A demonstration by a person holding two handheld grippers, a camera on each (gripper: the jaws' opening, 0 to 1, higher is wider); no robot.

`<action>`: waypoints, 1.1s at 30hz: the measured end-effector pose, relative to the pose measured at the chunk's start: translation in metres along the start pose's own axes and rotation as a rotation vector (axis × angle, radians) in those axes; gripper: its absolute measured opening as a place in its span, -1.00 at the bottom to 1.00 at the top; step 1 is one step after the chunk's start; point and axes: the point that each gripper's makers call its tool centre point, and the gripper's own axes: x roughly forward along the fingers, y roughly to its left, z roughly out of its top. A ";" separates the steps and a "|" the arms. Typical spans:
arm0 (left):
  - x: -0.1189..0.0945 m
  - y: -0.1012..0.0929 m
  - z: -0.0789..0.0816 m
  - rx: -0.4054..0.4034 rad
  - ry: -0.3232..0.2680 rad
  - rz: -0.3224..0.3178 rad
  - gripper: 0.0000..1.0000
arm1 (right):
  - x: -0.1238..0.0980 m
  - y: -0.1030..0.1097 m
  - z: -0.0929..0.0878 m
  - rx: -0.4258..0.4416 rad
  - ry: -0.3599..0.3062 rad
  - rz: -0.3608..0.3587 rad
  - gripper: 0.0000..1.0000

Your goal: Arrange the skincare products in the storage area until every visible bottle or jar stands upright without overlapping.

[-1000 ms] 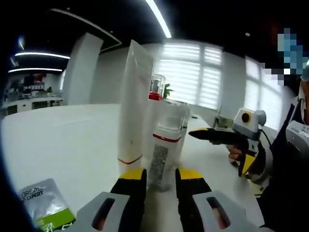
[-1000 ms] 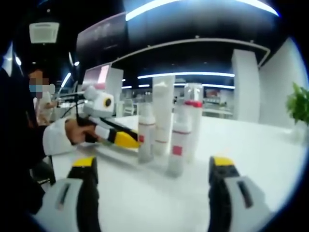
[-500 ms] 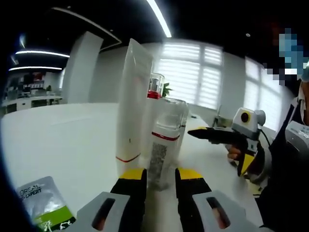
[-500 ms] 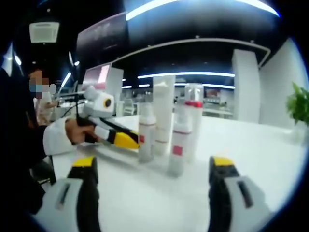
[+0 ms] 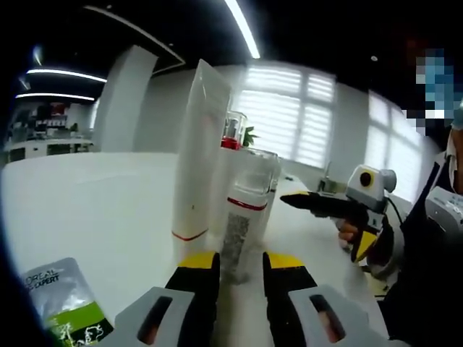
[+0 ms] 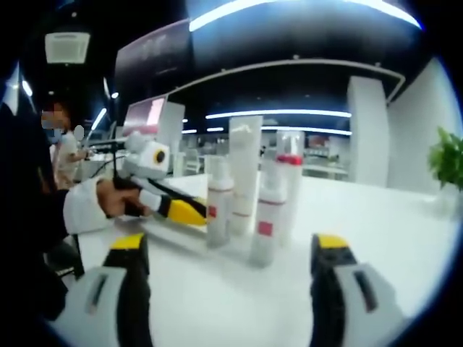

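Note:
Several skincare products stand upright in a tight group on the white table. A tall white tube rises at the group's left, with a red-collared bottle behind it. My left gripper is shut on the base of a clear-capped bottle with a red band. In the right gripper view the same group shows: the tube, a red-collared bottle, a small white bottle, and the held bottle with the left gripper at its side. My right gripper stands wide open, short of the group.
A silver and green sachet lies flat at the near left. A hand holds the right gripper to the right of the group. A person's sleeve and a potted plant sit at the sides.
Both views have shifted only slightly. The bottles and both grippers stand where they were.

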 end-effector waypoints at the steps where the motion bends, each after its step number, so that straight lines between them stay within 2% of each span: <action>1: 0.000 0.000 -0.001 -0.007 0.003 0.002 -0.51 | 0.000 0.000 0.001 -0.001 -0.003 0.000 0.86; 5: -0.002 0.001 0.002 0.000 -0.008 0.018 -0.43 | -0.001 0.002 0.007 -0.009 -0.012 0.004 0.82; 11: -0.005 0.000 0.003 -0.038 -0.020 0.034 -0.37 | -0.002 0.011 0.017 -0.009 -0.034 0.029 0.72; 15: -0.013 0.000 0.008 -0.027 -0.033 0.047 -0.40 | -0.002 0.020 0.023 -0.010 -0.048 0.058 0.55; 18: -0.020 -0.002 0.009 -0.020 -0.027 0.044 -0.58 | -0.002 0.029 0.029 -0.011 -0.075 0.085 0.44; 21: -0.026 -0.004 0.010 -0.015 -0.030 0.045 -0.61 | -0.001 0.035 0.034 -0.053 -0.084 0.106 0.27; 22: -0.030 -0.005 0.013 0.009 -0.035 0.061 -0.68 | -0.001 0.037 0.034 -0.061 -0.081 0.109 0.19; 23: -0.033 -0.006 0.016 0.045 -0.044 0.067 -0.73 | -0.001 0.039 0.035 -0.064 -0.077 0.118 0.03; 25: -0.039 -0.011 0.019 0.041 -0.045 0.069 -0.73 | -0.002 0.044 0.040 -0.057 -0.088 0.133 -0.14; 28: -0.046 -0.015 0.023 0.053 -0.052 0.073 -0.76 | 0.000 0.049 0.044 -0.055 -0.082 0.143 -0.25; 33: -0.059 -0.022 0.025 0.075 -0.066 0.085 -0.80 | 0.000 0.058 0.051 -0.066 -0.089 0.158 -0.54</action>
